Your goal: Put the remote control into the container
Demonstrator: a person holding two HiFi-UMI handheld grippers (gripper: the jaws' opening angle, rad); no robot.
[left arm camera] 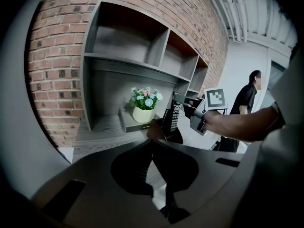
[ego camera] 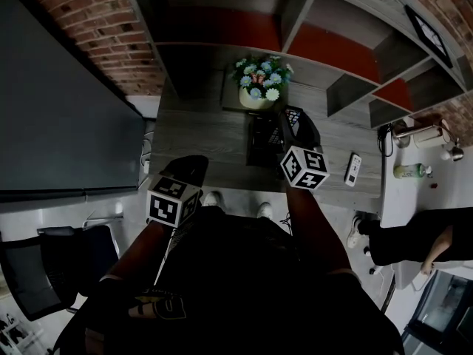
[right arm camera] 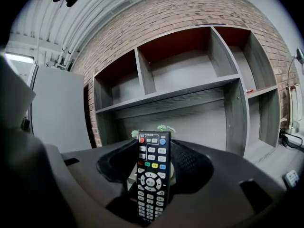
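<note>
The right gripper (ego camera: 298, 130) has its jaws set wide and closed on the remote control (right arm camera: 151, 175). The remote stands lengthwise between the 2 jaws, button face toward the gripper's camera, with its top end reaching out past the jaw tips. In the head view the black mesh container (ego camera: 259, 140) sits on the worktop (ego camera: 214, 135) just beside these jaws, on their left. The remote is up in the grip and not inside the container. A flower pot (ego camera: 260, 87) stands on the worktop beyond the jaw tips, and a second, white remote (ego camera: 354, 168) lies well off to their right.

The left gripper (ego camera: 188, 170) has its jaws brought together with nothing between them. They sit at the near edge of the worktop, and the container and the held remote are ahead of their tips and to the right.
</note>
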